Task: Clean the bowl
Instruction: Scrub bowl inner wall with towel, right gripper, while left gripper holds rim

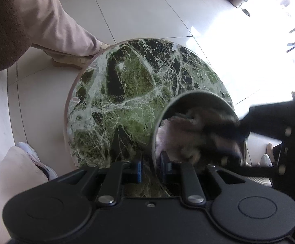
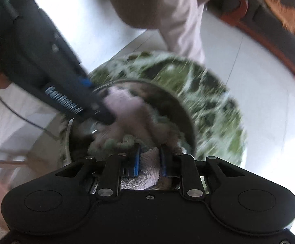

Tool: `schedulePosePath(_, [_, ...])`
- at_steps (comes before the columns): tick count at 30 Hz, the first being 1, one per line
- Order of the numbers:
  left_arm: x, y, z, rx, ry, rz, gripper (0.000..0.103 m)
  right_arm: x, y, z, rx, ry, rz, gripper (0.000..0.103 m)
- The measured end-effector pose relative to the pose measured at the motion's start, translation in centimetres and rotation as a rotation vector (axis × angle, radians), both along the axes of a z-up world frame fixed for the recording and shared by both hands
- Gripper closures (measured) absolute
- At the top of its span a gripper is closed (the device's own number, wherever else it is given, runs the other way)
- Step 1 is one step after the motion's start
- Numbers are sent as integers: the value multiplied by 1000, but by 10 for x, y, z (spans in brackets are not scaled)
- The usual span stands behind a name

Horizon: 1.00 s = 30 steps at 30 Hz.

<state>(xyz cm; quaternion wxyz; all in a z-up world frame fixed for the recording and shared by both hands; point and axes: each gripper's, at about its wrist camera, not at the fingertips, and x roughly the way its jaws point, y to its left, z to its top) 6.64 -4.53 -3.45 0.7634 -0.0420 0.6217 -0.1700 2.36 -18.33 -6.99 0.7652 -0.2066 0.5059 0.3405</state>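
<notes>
A steel bowl (image 1: 190, 103) stands near the right edge of a round green marble table (image 1: 117, 93). My left gripper (image 1: 152, 163) is shut on the bowl's near rim, one blue pad outside the wall and one inside. A fluffy pink cloth (image 1: 167, 134) lies inside the bowl. The black body of the right gripper (image 1: 279, 118) reaches in from the right, blurred. In the right wrist view my right gripper (image 2: 149, 159) is shut on the pink cloth (image 2: 127, 105), down inside the bowl (image 2: 173, 109). The left gripper (image 2: 98, 101) clamps the rim at upper left.
The small table (image 2: 218, 111) stands on a pale tiled floor (image 1: 147, 16). A person's legs in light trousers (image 1: 51, 20) and a white shoe (image 1: 35, 154) are close to its left side. Dark wooden furniture (image 2: 269, 32) lines the far wall.
</notes>
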Motion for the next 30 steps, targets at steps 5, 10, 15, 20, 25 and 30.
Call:
schedulePosePath(5, [-2, 0, -1, 9, 1, -4, 87, -1, 18, 3, -11, -85, 60, 83])
schedulePosePath(10, [-3, 1, 0, 2, 0, 5, 87, 1, 5, 8, -41, -101, 20, 88])
schedulePosePath(15, [-3, 1, -1, -3, 5, 6, 87, -13, 12, -4, -25, -34, 34, 85])
schedulePosePath(20, [-4, 1, -2, 10, 2, 3, 86, -8, 24, 2, -17, -101, 65, 86])
schedulePosePath(25, [-4, -1, -2, 2, -7, 8, 86, -6, 6, 9, -44, -108, 18, 87])
schedulePosePath(30, [-2, -2, -2, 0, -2, 6, 86, -19, 11, 4, -31, -78, 27, 82])
